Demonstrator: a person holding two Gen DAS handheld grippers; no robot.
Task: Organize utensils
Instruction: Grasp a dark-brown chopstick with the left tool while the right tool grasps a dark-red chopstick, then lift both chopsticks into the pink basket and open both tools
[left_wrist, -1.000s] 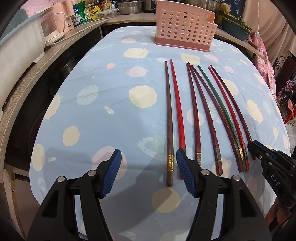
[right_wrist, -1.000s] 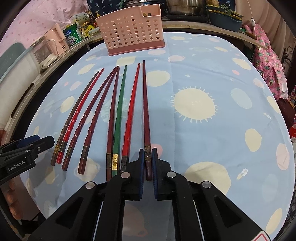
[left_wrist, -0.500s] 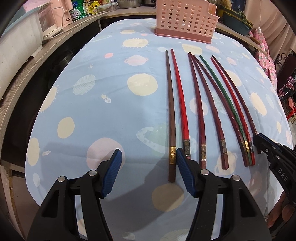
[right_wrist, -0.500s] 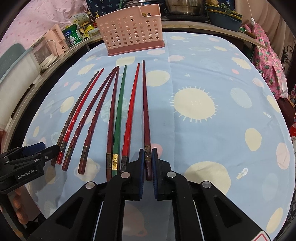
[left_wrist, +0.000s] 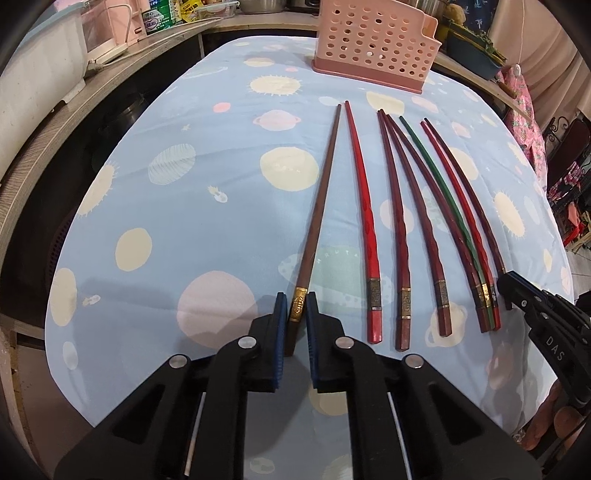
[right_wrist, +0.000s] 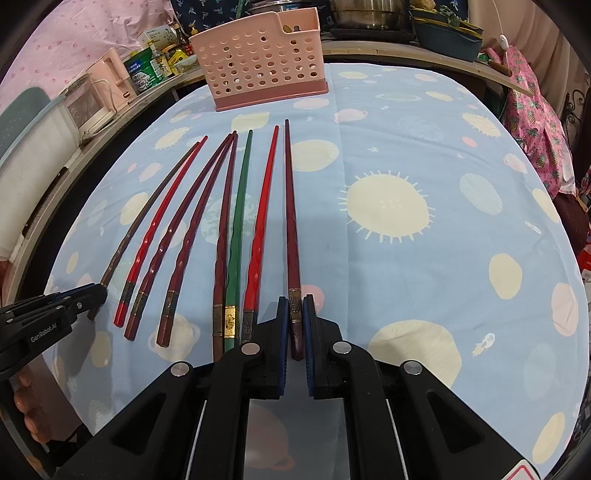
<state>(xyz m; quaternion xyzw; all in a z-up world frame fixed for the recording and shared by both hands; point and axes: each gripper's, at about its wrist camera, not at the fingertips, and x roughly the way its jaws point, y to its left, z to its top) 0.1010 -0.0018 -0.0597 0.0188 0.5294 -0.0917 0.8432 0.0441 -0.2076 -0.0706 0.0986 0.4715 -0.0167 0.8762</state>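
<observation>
Now each claw, left (left_wrist: 296, 321) and right (right_wrist: 294, 325), pinches one chopstick's thick end.

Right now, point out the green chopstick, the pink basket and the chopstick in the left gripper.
green chopstick (right_wrist: 239, 206), right wrist view, mid-shaft.
pink basket (left_wrist: 373, 40), left wrist view, perforated front wall.
brown chopstick (left_wrist: 320, 199), left wrist view, mid-shaft.

The left tool (left_wrist: 296, 321) sits at six o'clock, its blue pads (left_wrist: 281, 314) closed against the gold-banded end of a brown chopstick (left_wrist: 317, 218), which slants up toward twelve. Beside it at three o'clock lie a red chopstick (left_wrist: 364, 218), dark red ones and a green chopstick (left_wrist: 443, 184) on the blue planet-print counter (left_wrist: 207, 206). A pink perforated basket (left_wrist: 373, 40) stands at twelve o'clock. The right tool (left_wrist: 517, 288) enters at four o'clock.
</observation>
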